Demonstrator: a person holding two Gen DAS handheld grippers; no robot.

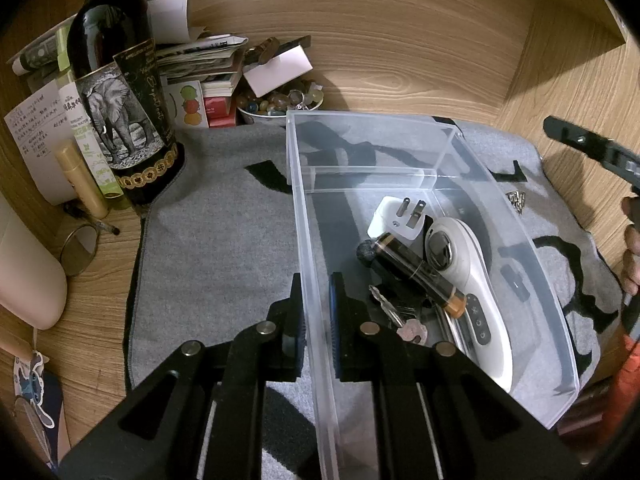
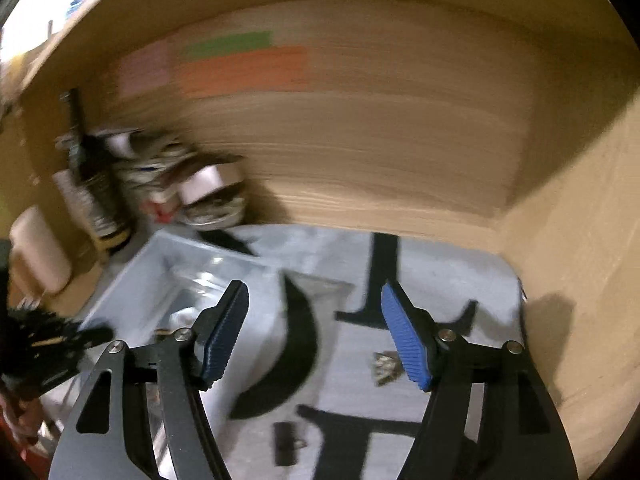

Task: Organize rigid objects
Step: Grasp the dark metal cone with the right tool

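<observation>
A clear plastic bin [image 1: 532, 276] sits on a grey mat [image 1: 216, 248]. In it lie a white plug adapter [image 1: 394, 216], a black and orange battery [image 1: 416, 276], a white remote [image 1: 472, 280] and keys [image 1: 400, 318]. My left gripper [image 1: 318, 308] is shut on the bin's left wall, one finger on each side. My right gripper [image 2: 314, 332] is open and empty above the mat, right of the bin [image 2: 160, 272]; this view is blurred. A small metal clip [image 2: 385, 367] and a small dark object [image 2: 286, 442] lie on the mat. The clip also shows in the left wrist view [image 1: 517, 201].
A dark wine bottle [image 1: 120, 92], papers, a bowl of stones [image 1: 276, 104] and a small mirror [image 1: 79, 250] crowd the back left of the wooden desk. Wooden walls [image 1: 400, 52] close the back and right. A pale rounded object [image 1: 28, 276] is at far left.
</observation>
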